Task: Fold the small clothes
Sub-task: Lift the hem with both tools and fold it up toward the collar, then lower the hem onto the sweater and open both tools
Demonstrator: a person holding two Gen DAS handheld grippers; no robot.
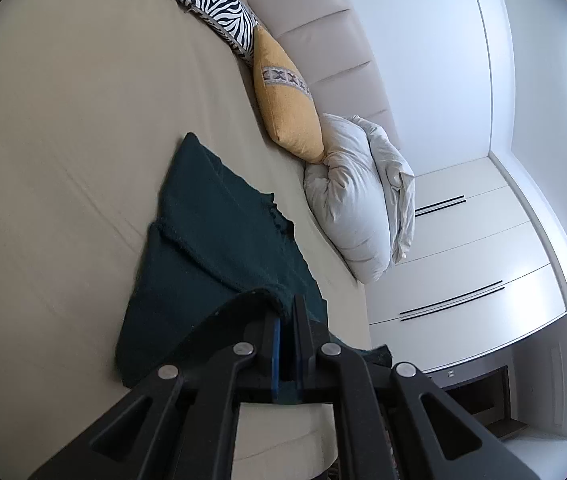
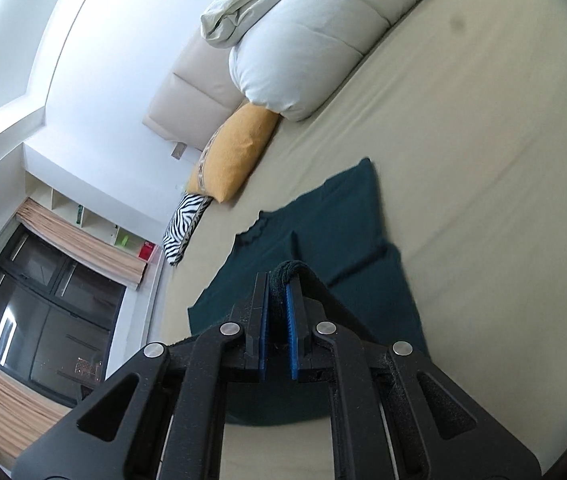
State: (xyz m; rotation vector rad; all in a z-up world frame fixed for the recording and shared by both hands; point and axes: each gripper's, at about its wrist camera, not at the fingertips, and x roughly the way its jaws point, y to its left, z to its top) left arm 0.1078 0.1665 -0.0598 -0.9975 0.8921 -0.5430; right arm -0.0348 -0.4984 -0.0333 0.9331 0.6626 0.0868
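Note:
A dark green knitted garment (image 1: 207, 232) lies spread on the beige bed sheet (image 1: 63, 140). My left gripper (image 1: 287, 312) is shut on its near edge, with a fold of fabric draped over the left finger. In the right wrist view the same garment (image 2: 343, 232) stretches away from my right gripper (image 2: 279, 284), which is shut on a bunched fold of it between the blue pads (image 2: 292, 320). Both grippers hold the near part of the garment a little above the sheet (image 2: 483, 140).
A white duvet bundle (image 1: 355, 200), a yellow cushion (image 1: 287, 100) and a zebra cushion (image 1: 219, 4) line the padded headboard (image 1: 323, 28). White wardrobe doors (image 1: 475, 240) stand beyond the bed edge. A dark window with a blind (image 2: 43, 300) is at the left of the right wrist view.

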